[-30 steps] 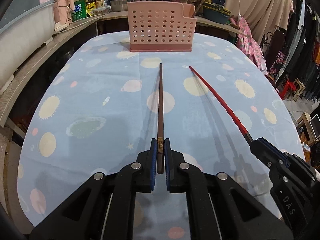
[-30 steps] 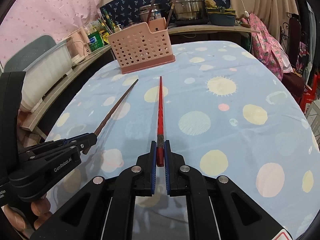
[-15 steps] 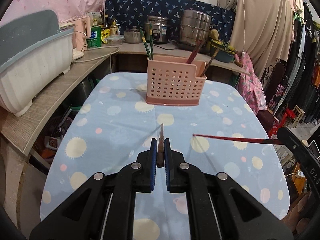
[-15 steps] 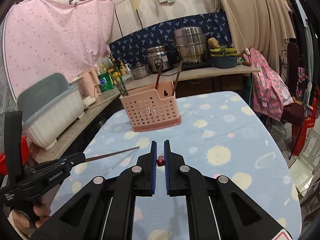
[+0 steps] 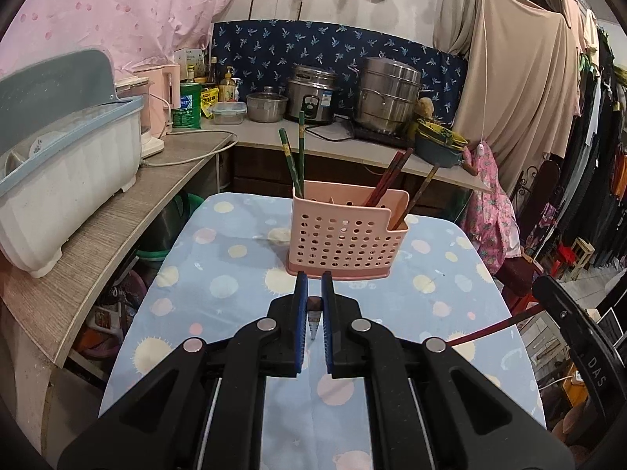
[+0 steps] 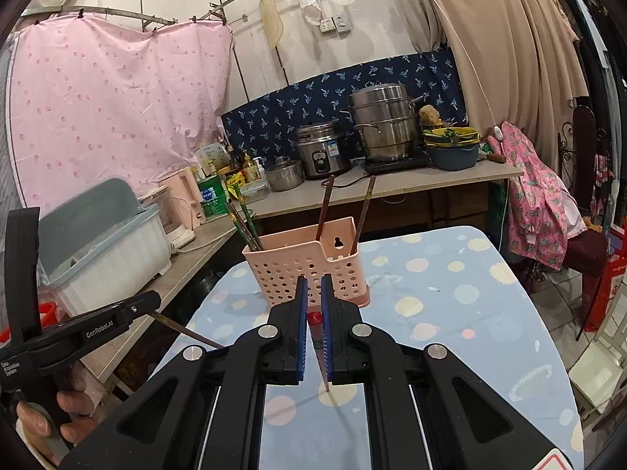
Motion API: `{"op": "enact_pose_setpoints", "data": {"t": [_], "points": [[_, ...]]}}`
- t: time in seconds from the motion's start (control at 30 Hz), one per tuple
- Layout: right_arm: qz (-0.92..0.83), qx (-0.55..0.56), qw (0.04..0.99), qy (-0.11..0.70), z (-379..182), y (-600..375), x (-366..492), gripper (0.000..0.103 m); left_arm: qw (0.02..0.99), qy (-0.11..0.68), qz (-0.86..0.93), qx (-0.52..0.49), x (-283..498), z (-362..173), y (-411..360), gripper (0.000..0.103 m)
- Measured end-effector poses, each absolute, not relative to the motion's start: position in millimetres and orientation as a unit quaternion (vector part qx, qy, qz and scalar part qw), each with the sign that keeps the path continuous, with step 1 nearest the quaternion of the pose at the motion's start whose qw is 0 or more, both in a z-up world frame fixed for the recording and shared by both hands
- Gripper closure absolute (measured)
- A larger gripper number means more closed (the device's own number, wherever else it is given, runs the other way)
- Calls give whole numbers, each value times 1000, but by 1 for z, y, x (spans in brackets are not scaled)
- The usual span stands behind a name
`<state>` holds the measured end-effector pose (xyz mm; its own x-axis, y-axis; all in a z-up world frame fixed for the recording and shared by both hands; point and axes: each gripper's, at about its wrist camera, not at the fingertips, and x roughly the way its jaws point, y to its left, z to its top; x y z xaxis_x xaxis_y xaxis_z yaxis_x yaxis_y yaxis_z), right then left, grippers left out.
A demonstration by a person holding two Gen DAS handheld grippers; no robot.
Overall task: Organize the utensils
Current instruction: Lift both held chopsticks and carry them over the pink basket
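Observation:
My left gripper (image 5: pixel 312 286) is shut on a brown chopstick (image 5: pixel 313 319), held tilted with its tip pointing down; its shaft also shows in the right wrist view (image 6: pixel 184 329). My right gripper (image 6: pixel 312 288) is shut on a red chopstick (image 6: pixel 318 337), tip down toward the table; its shaft also shows in the left wrist view (image 5: pixel 490 329). A pink perforated utensil basket (image 5: pixel 345 235) stands on the table ahead of both grippers and holds several chopsticks; it also shows in the right wrist view (image 6: pixel 301 270).
The table has a light blue dotted cloth (image 5: pixel 235 266). A wooden counter with a white dish rack (image 5: pixel 58 180) runs along the left. Pots and a rice cooker (image 5: pixel 313 96) stand on the back counter. Clothes hang at the right (image 5: pixel 588 156).
Both grippers have lifted their chopsticks off the table and raised up, tilting so the chopstick tips now point downward. The basket now appears lower and nearer in both views.

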<state>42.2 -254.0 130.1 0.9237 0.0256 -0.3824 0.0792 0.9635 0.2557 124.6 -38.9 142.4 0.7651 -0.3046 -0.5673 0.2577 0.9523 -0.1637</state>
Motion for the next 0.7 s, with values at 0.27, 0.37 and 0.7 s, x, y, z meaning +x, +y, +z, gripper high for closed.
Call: {"op": "enact_pose_setpoints", "data": {"t": [0.27,0.37,0.7], "points": [[-11,130,972,195,135,-252,62,96,939,309,-149,-33,145,146,-45,96],[-2,136,972,192,144,-254,71,97,941,302,-150,-33,152,155,-45,96],[21,126,979,161,192,-258,115,102,947,280,-149,-53,191,200,-41,96]]}}
